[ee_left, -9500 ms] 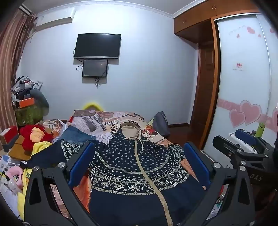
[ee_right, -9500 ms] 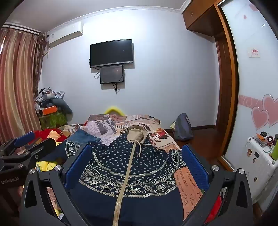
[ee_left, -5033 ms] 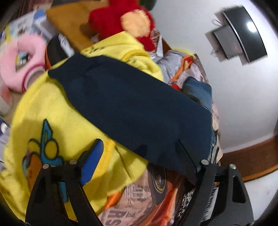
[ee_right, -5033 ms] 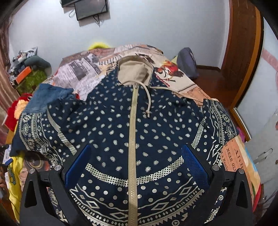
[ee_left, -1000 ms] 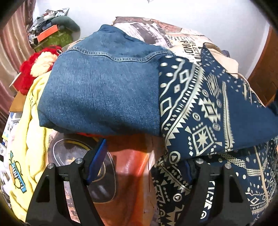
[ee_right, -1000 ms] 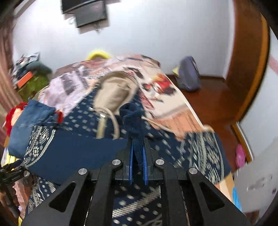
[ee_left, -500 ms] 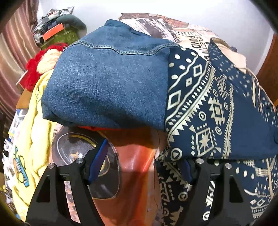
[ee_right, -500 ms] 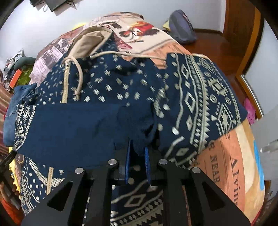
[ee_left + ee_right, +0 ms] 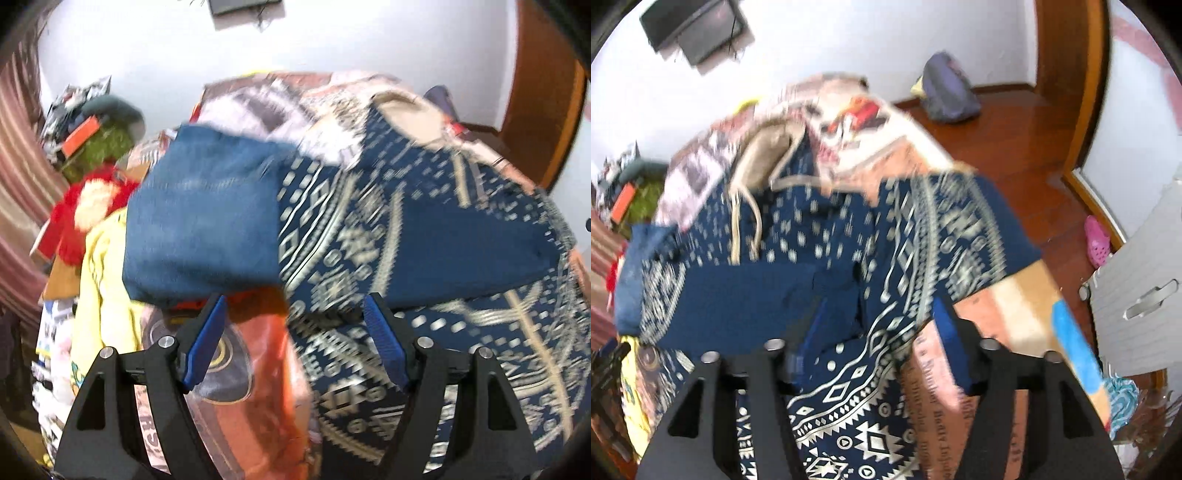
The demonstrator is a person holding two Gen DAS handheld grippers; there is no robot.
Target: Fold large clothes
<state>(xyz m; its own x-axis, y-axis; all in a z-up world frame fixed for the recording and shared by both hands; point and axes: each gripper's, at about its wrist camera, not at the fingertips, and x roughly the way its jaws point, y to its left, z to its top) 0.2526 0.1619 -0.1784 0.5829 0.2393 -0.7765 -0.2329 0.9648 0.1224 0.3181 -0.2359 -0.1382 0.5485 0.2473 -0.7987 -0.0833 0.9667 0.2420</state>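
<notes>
On the bed (image 9: pixel 258 424), left wrist view: navy patterned hooded garment (image 9: pixel 424 266), spread over the right and centre, one plain navy sleeve folded across its front toward the right. Beige hood (image 9: pixel 406 118) at the far end. Folded blue jeans (image 9: pixel 199 229) just left of the garment, touching its patterned edge. Yellow garment (image 9: pixel 103 266) at the left edge of the bed; red plush toy (image 9: pixel 81 210) beyond it. Left hand-held gripper (image 9: pixel 295 345): blue pads spread wide, nothing between them, poised over the orange printed bedcover at the garment's near-left edge. Picture blurred.

Right wrist view: same garment (image 9: pixel 879 258) across the bed (image 9: pixel 1027 302), hood (image 9: pixel 764 155) at far left, folded sleeve lying across the middle, patterned right sleeve draped toward the bed's right edge. Right hand-held gripper (image 9: pixel 882 343): pads well apart, holding nothing, above the garment's near patterned part. Wooden floor (image 9: pixel 1027 147) on the right; grey bag (image 9: pixel 945 92) by the far wall; pink shoe (image 9: pixel 1099 240) near the right. Picture blurred.
</notes>
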